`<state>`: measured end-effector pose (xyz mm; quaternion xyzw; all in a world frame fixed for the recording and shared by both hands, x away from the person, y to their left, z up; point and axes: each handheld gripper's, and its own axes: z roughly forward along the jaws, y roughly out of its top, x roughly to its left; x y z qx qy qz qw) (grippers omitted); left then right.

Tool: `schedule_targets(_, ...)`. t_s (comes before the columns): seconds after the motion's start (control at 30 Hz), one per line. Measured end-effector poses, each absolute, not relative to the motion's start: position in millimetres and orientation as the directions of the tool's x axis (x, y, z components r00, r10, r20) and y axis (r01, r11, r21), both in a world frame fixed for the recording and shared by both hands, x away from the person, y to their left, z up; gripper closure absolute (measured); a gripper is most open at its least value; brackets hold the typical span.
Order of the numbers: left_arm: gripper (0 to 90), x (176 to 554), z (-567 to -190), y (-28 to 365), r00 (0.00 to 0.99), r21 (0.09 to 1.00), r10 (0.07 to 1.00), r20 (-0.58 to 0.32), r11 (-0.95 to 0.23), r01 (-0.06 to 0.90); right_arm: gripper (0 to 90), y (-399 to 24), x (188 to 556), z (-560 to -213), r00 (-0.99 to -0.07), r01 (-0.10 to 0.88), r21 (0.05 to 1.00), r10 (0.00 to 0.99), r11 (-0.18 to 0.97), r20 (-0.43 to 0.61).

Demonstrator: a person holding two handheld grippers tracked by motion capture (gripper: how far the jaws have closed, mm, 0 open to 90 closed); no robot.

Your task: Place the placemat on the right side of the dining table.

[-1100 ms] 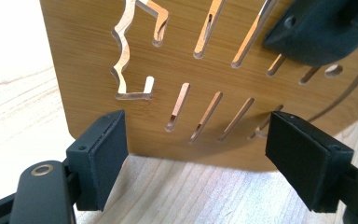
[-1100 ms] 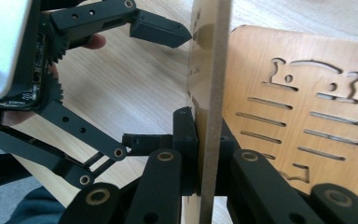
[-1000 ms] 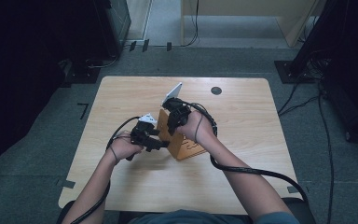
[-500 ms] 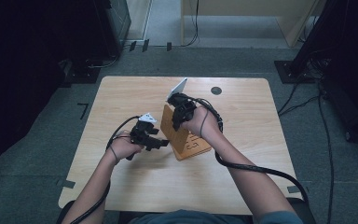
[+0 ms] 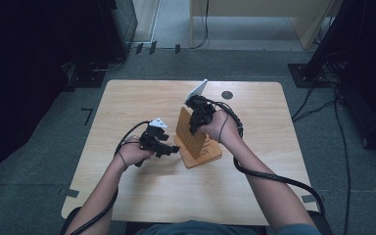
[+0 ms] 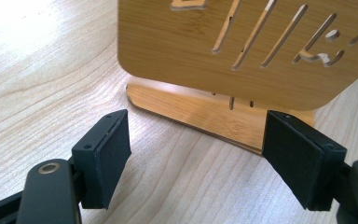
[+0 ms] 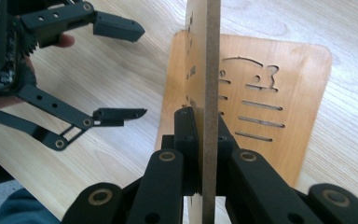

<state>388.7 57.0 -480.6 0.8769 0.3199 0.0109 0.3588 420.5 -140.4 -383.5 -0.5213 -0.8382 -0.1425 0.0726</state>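
Pale wood table (image 5: 142, 98). Right tool (image 5: 199, 116) pinches upright bamboo panel (image 5: 188, 134); left tool (image 5: 169, 148) spread beside base board (image 5: 210, 155). Keep panel vertical; steady base.

The pale wooden table (image 5: 142, 196) is evenly lit from overhead while the floor around it falls dark toward 9 and 3 o'clock; glare whitens the grain at 11 o'clock in the left gripper view; the upright bamboo panel (image 7: 210, 70) is sharp.

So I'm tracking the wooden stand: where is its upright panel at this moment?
In the high view the upright panel stands mid-table on its base plate, clamped at its top edge by the right gripper, with the open left gripper just to its left.
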Motion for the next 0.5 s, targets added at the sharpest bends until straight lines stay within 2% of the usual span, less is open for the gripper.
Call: schedule_targets(0.5,22.7,391.8,-482.9,56.9,0.794,0.641,0.572,-0.207,-0.533,0.552,87.4,-150.1,425.1,-387.2,-0.434,0.9,0.164,0.856,0.403,0.28)
